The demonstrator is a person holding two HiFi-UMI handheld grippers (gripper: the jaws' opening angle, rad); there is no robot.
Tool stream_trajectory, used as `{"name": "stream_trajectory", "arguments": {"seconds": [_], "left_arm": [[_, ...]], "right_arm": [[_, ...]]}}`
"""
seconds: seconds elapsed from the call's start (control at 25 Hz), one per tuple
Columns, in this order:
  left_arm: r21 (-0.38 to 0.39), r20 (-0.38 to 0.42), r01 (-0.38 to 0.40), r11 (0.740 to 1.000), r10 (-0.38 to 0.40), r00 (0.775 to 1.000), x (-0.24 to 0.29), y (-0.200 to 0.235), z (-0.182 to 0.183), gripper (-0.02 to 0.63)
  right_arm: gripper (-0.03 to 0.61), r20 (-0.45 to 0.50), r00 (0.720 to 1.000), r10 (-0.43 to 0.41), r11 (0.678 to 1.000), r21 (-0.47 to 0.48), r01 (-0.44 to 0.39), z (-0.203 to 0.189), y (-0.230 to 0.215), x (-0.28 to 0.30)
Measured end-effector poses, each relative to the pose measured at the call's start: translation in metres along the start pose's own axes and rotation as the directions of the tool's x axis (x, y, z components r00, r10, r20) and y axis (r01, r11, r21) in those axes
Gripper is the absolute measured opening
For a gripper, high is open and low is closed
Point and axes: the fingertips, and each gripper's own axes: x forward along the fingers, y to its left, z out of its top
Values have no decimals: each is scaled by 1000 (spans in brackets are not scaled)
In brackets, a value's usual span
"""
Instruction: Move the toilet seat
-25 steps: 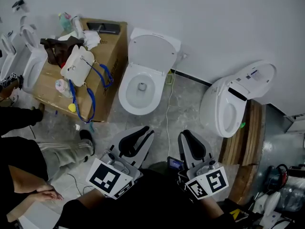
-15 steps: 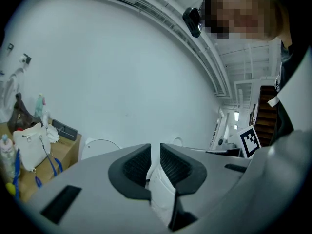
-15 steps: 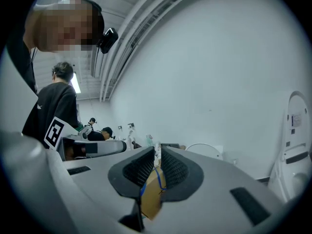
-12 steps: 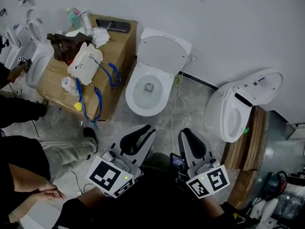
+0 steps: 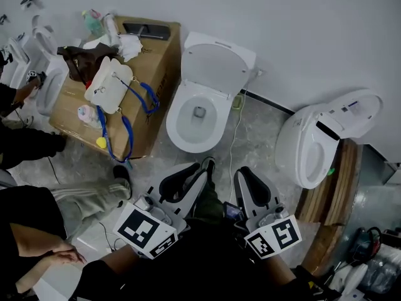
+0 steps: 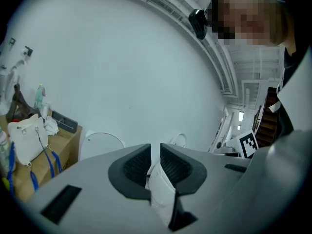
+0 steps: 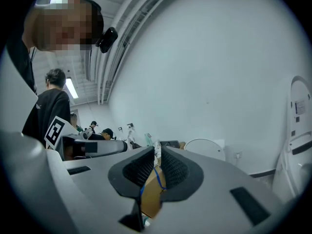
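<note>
- The toilet seat [image 5: 217, 63] (raised, leaning back at the wall) sits upper centre of the head view, slightly larger than a second ago, so I am closing in.
- A shoe [image 5: 207, 166] now shows between the grippers, which I read as a step forward.
- The left hand-held gripper [image 5: 188, 175] and right hand-held gripper [image 5: 246, 179] stay clenched on nothing, well short of the seat.

a person [image 5: 28, 209] is cut off by the head view's left edge.

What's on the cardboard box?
A white bag with blue straps, a brown bag, bottles and a dark flat device. Whatever lies under the bags is covered.
</note>
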Motion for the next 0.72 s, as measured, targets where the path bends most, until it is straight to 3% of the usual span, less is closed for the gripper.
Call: {"name": "stream_trajectory", "arguments": {"seconds": [0.48,0.72], "left_arm": [[22,36,-111,994,110,993,89,50,44,67],[40,38,-168,985,167,985,122,85,50,67]], "right_arm": [[63,-36,995,88,996,18,-87,34,-78,78],[63,-50,995,91,996,10,-91,49,-124,112]]}}
